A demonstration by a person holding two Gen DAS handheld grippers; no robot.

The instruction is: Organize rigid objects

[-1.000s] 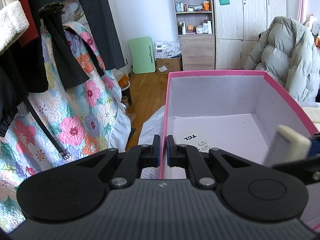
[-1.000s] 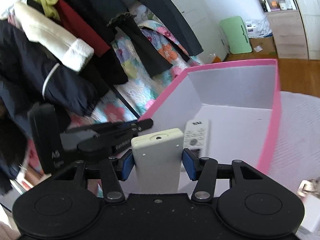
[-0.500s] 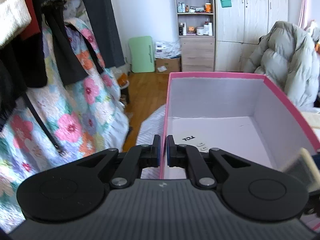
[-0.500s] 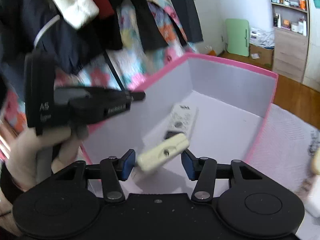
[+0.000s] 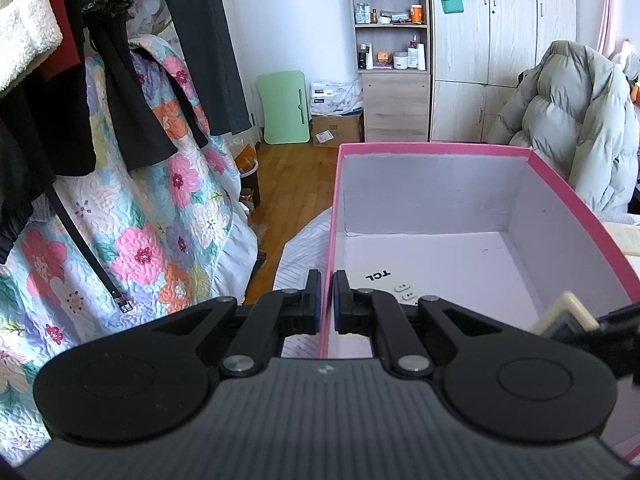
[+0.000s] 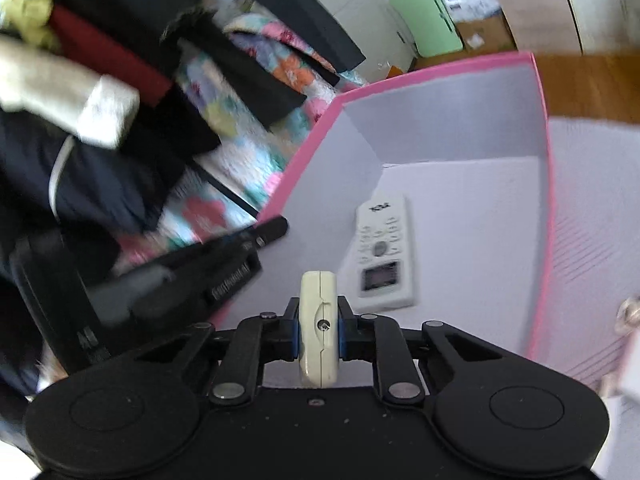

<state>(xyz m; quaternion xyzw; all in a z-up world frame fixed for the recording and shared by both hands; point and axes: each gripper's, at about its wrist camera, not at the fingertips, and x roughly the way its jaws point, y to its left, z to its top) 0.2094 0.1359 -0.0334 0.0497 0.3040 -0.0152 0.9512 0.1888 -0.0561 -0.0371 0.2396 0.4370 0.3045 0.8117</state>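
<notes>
A pink box [image 5: 432, 146] with white inner walls lies open on the bed. My left gripper [image 5: 327, 306] is shut on its left wall, and that gripper [image 6: 240, 248] shows at the same wall in the right wrist view. A white TCL remote [image 6: 382, 252] lies flat on the box floor, partly hidden behind my left fingers [image 5: 384, 280]. My right gripper [image 6: 319, 330] hovers over the box's near end, its jaws closing on a cream remote [image 6: 319, 320] that stands on its narrow edge between the pads. The cream remote's tip [image 5: 568, 312] pokes in at the right of the left wrist view.
Dark clothes and a floral quilt [image 5: 132, 240] hang left of the box. A grey puffer jacket [image 5: 568, 120] is draped on the right. Beyond lie wooden floor [image 5: 296, 176], a green board [image 5: 284, 108], a shelf unit [image 5: 394, 52] and wardrobes. Striped bedding [image 6: 592, 240] lies right of the box.
The cream remote turned from lying flat across the right jaws to standing on its edge, and the jaws narrowed onto it. The left gripper kept its hold on the box wall.
</notes>
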